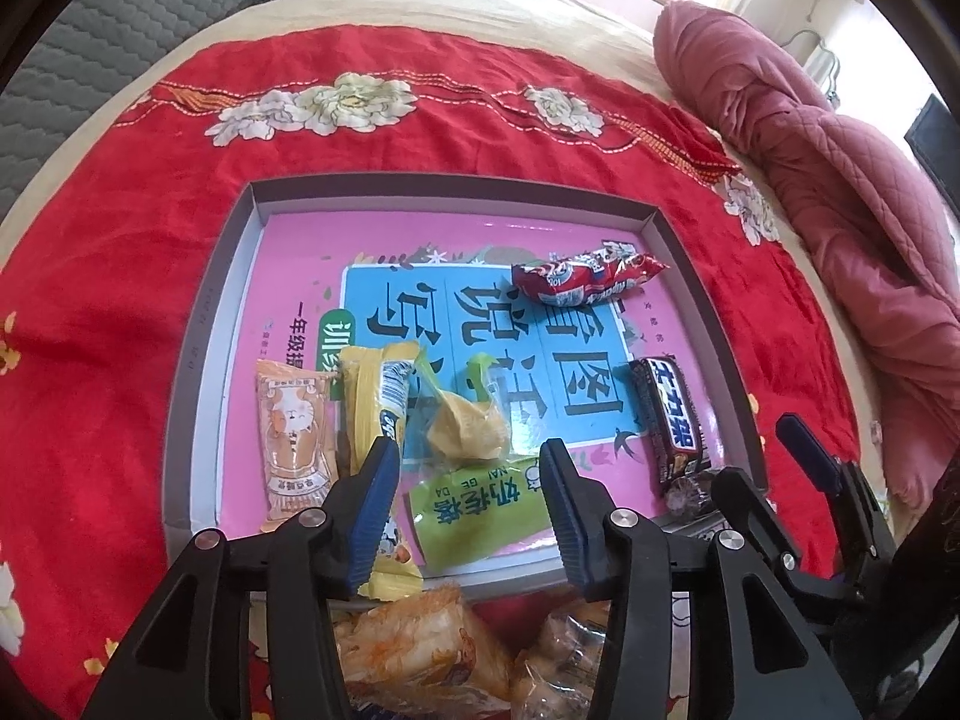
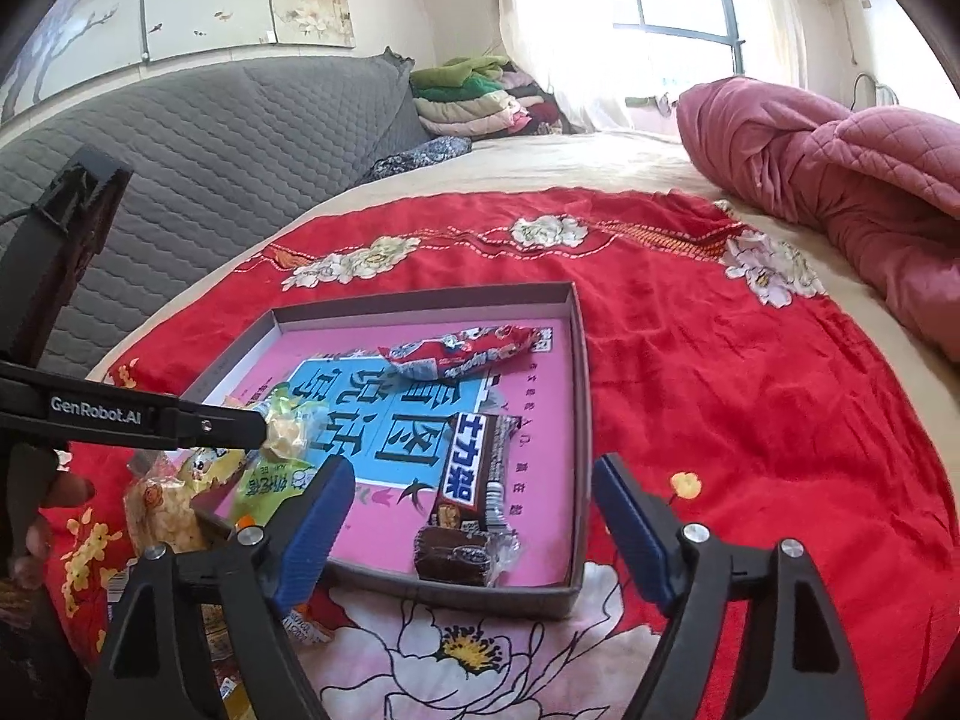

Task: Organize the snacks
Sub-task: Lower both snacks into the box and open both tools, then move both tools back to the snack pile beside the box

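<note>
A shallow grey box point(image 1: 204, 324) lined with a pink book lies on the red cloth. In it are a red snack packet point(image 1: 585, 279), a brown chocolate bar point(image 1: 669, 420), an orange packet point(image 1: 294, 438), a yellow packet point(image 1: 375, 402), a yellow candy point(image 1: 468, 429) and a green packet point(image 1: 480, 501). My left gripper point(image 1: 471, 468) is open and empty above the green packet. My right gripper point(image 2: 471, 492) is open and empty over the box's near right corner point(image 2: 579, 585), by the chocolate bar point(image 2: 474, 480) and a small brown cake point(image 2: 453, 552). The red packet point(image 2: 462, 348) lies behind.
Loose snack bags point(image 1: 420, 648) lie on the red flowered cloth point(image 1: 120, 276) in front of the box. A pink quilt point(image 2: 840, 180) is bundled at the right. A grey padded headboard point(image 2: 210, 138) and folded clothes point(image 2: 474, 96) stand behind.
</note>
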